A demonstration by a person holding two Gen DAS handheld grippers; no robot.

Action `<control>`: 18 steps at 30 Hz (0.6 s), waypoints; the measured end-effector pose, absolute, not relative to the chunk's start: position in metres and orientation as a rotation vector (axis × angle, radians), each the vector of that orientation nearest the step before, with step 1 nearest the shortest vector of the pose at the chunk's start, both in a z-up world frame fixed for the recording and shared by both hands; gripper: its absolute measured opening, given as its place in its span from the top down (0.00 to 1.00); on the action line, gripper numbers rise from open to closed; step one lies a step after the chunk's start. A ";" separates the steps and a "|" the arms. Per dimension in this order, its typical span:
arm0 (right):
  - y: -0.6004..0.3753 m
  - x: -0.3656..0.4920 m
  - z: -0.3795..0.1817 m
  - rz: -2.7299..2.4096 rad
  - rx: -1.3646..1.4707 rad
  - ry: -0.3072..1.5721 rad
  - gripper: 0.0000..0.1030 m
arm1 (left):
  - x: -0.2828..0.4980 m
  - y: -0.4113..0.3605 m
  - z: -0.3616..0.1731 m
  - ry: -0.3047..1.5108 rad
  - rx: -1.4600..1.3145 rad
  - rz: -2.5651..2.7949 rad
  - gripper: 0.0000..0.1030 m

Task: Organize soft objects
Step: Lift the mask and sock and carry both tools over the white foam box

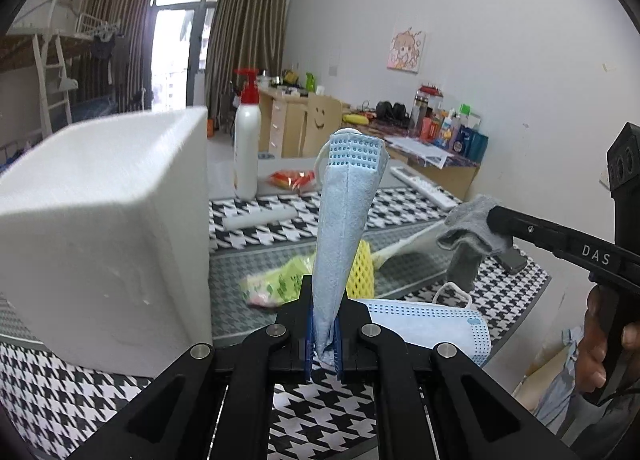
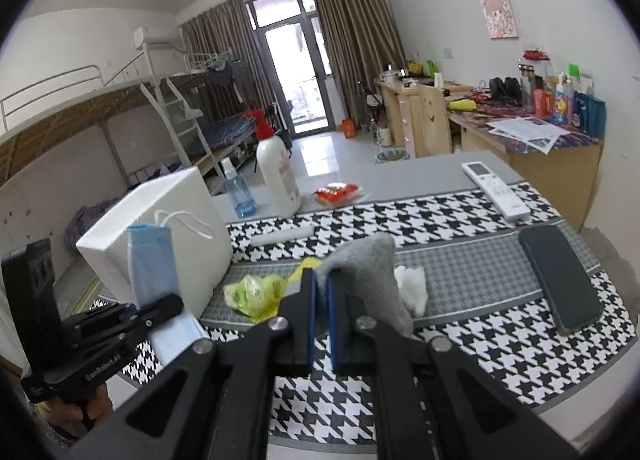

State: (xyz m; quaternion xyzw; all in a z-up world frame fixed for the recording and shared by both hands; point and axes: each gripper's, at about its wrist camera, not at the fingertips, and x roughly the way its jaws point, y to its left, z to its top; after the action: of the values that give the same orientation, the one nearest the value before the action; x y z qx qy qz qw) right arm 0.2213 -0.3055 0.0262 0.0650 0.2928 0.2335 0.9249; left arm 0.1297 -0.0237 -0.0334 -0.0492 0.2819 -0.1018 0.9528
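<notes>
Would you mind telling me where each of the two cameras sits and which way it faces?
Left wrist: sits on the left gripper, looking along its fingers across the table toward the window; a folded face mask is clamped upright; the person's hand holds the right gripper at the right edge.
Right wrist: sits on the right gripper, facing the same way, shut on a grey sock; the left gripper enters at the left.
Shared: foam box, pump bottle, both held items.
</notes>
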 end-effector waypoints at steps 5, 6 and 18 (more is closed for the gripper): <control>-0.304 0.215 0.036 0.493 0.126 0.566 0.93 | 0.124 -0.025 -0.021 0.528 -0.079 -0.199 0.93; -0.303 0.213 0.039 0.496 0.123 0.556 0.93 | 0.123 -0.025 -0.019 0.519 -0.077 -0.198 0.93; -0.298 0.202 0.055 0.503 0.069 0.500 0.93 | 0.119 -0.029 0.002 0.454 -0.020 -0.170 0.93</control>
State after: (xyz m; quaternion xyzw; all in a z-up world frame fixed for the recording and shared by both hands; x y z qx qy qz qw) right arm 0.2019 -0.2978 0.0553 0.0340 0.2448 0.2464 0.9371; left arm 0.1186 -0.0286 0.0021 -0.0100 0.2249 -0.0841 0.9707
